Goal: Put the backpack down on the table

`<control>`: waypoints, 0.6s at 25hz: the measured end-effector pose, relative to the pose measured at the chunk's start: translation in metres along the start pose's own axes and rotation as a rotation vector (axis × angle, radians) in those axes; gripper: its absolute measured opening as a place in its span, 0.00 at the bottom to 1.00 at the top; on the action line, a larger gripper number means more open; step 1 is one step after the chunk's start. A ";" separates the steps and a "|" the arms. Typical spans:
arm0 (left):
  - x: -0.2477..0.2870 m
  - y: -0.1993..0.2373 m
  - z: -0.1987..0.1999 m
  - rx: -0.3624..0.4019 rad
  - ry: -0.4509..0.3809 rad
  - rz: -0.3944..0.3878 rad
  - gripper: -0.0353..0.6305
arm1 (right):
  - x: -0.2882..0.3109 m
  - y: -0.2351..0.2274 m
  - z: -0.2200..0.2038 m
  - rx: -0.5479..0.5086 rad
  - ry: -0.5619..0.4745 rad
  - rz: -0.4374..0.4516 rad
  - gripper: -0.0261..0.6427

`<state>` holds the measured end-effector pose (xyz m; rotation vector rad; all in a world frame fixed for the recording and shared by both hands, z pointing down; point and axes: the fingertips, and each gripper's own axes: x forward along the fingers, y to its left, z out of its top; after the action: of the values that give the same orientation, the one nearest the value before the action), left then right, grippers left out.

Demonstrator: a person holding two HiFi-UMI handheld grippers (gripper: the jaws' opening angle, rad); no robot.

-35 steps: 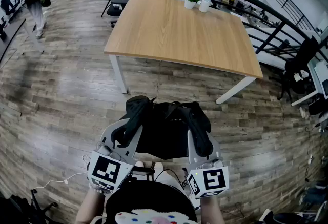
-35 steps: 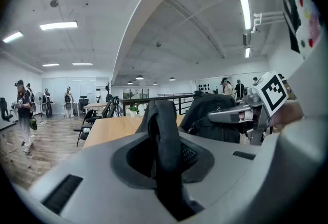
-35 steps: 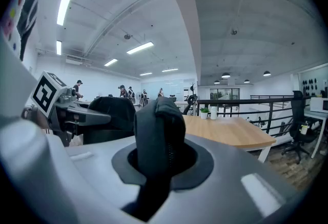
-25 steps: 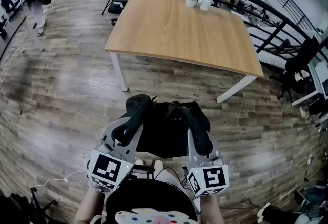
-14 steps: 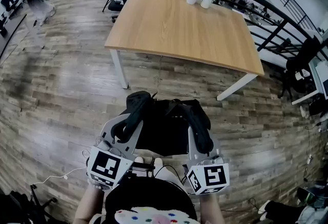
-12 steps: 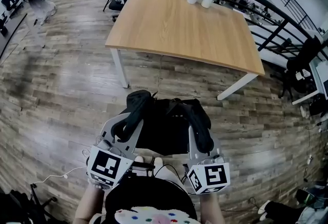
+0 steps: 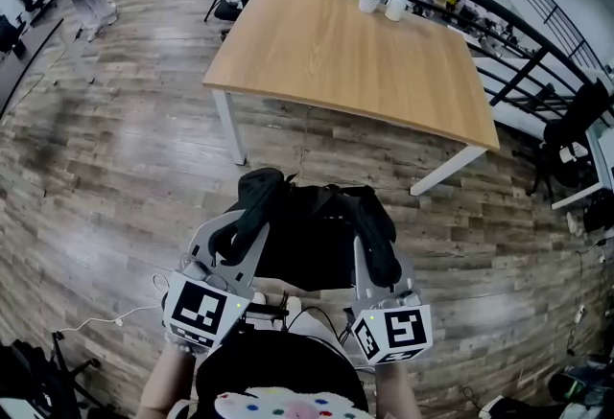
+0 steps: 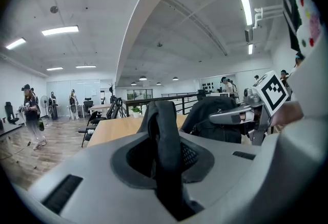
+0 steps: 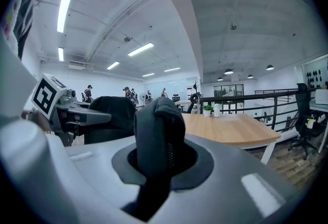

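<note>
Left hand-held gripper [image 7: 239, 232] and right hand-held gripper [image 7: 375, 243] each tight on a backpack [image 7: 303, 250] strap

The two grippers are side by side, low in front of the torso, pointing forward and slightly down. The left gripper [image 7: 238, 233] has its jaws closed on a black backpack strap [image 8: 165, 136]. The right gripper [image 7: 372, 249] clamps the other strap [image 9: 156, 125] the same way. The forearms [image 7: 165, 386] come in from the bottom edge, and the marker cubes [image 7: 201, 314] face upward.
</note>
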<state>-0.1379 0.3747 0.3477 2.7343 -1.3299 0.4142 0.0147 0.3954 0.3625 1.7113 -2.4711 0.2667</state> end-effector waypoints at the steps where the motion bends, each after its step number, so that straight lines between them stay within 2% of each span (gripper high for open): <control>1: 0.000 -0.002 0.000 0.000 -0.001 0.006 0.15 | -0.001 -0.002 0.000 -0.005 -0.001 0.006 0.13; 9: 0.001 -0.024 0.005 -0.019 -0.021 0.051 0.15 | -0.014 -0.017 0.003 -0.026 -0.011 0.049 0.13; 15: -0.005 -0.039 0.000 -0.030 -0.033 0.072 0.15 | -0.026 -0.023 -0.003 0.002 -0.017 0.076 0.13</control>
<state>-0.1097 0.4026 0.3483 2.6869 -1.4333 0.3531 0.0458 0.4116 0.3622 1.6288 -2.5525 0.2628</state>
